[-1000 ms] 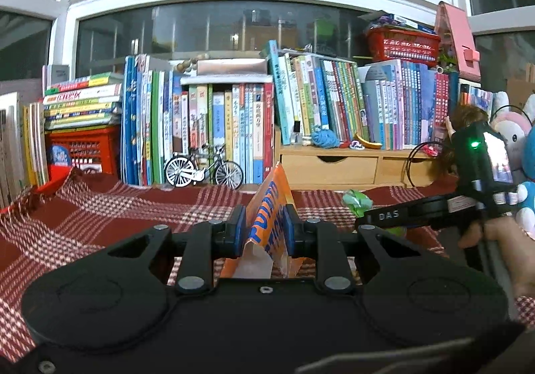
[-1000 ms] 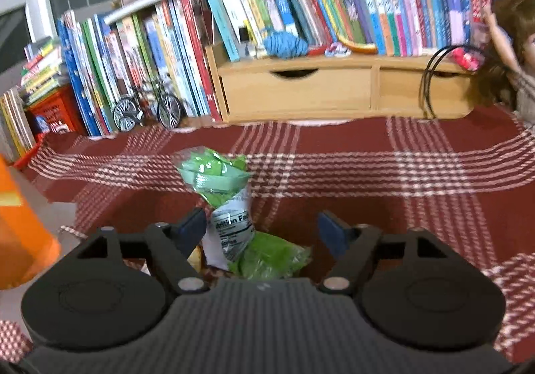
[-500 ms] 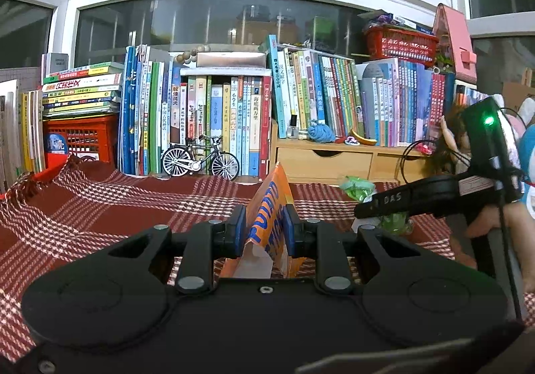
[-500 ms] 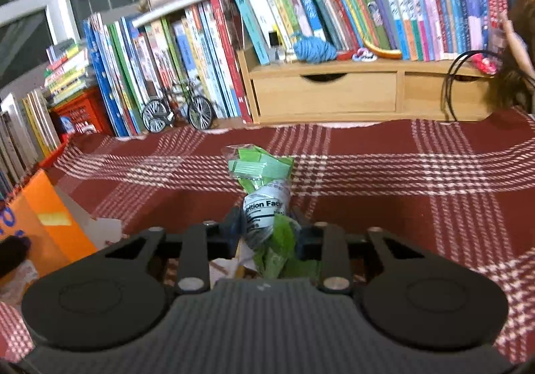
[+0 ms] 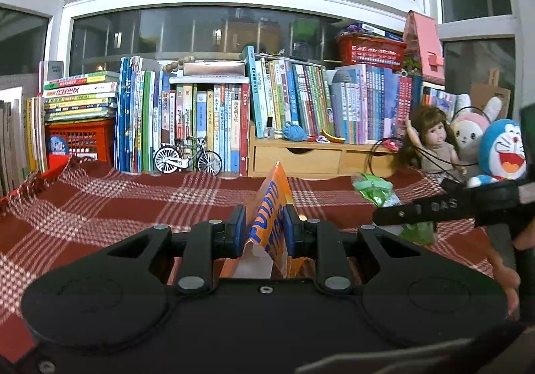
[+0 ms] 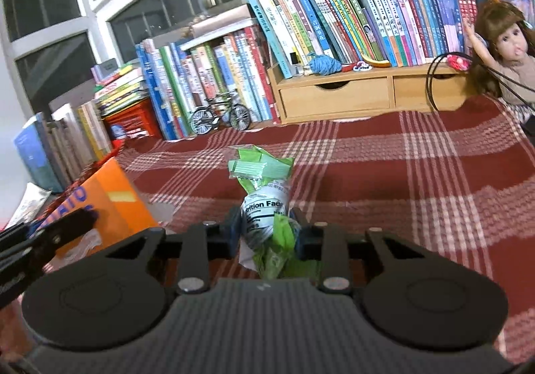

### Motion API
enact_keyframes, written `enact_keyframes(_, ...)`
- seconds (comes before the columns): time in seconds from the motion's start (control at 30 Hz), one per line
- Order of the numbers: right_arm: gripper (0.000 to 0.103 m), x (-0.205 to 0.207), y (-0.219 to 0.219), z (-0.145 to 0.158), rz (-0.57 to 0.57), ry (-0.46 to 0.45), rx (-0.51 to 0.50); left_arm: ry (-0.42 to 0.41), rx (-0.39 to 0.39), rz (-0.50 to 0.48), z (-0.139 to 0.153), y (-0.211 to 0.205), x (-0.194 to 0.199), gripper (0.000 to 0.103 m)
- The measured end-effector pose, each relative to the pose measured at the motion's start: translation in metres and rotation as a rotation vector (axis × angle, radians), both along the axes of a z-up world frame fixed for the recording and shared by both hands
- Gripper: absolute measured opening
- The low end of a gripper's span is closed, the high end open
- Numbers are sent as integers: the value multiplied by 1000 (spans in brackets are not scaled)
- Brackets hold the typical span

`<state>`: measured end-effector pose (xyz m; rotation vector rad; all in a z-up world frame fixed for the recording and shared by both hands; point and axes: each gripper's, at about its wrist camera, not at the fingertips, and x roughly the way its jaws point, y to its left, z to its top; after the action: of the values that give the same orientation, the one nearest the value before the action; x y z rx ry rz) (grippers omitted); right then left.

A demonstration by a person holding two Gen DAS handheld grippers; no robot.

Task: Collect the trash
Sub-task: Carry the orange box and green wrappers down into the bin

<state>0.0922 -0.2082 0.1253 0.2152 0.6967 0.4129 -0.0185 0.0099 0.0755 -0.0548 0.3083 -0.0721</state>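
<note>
My left gripper (image 5: 264, 225) is shut on an orange bag with blue lettering (image 5: 272, 207), which stands upright between the blue pads. My right gripper (image 6: 267, 228) is shut on a crumpled green wrapper with a white nutrition label (image 6: 264, 203), lifted above the red plaid cloth (image 6: 418, 173). In the left wrist view the green wrapper (image 5: 378, 192) shows at right, behind the black arm of the right gripper. In the right wrist view the orange bag (image 6: 110, 203) sits at lower left with the left gripper's fingers on it.
Rows of books (image 5: 200, 120), a model bicycle (image 5: 187, 158), a wooden drawer unit (image 5: 311, 160) and a red crate (image 5: 78, 140) line the back. A doll (image 5: 431, 143) and plush toys (image 5: 501, 153) stand at right. A hand (image 5: 508, 277) holds the right gripper.
The right gripper, open around the green wrapper a second ago, has shut on it and lifted it. Both grippers have risen; the left still holds the orange bag.
</note>
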Motion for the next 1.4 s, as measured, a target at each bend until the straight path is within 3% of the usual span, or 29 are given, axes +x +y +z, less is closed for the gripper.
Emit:
enact_keyframes(0.33,36,-101,-23,0,73,16,53,50,-69,-25,-15,5,-82,22)
enact_keyframes(0.67,36,-171,-30,-16,134,53,47,94,-91,-50,-32,2,-150,22)
enact_keyframes(1.07,36,-225,-22,-60,175,161,62,188,-20,-92,-62,-12,-208,22)
enact_keyframes(1.4,36,-251,-22,-92,152,246,93,294,-53,-108,-81,-11,-230,20)
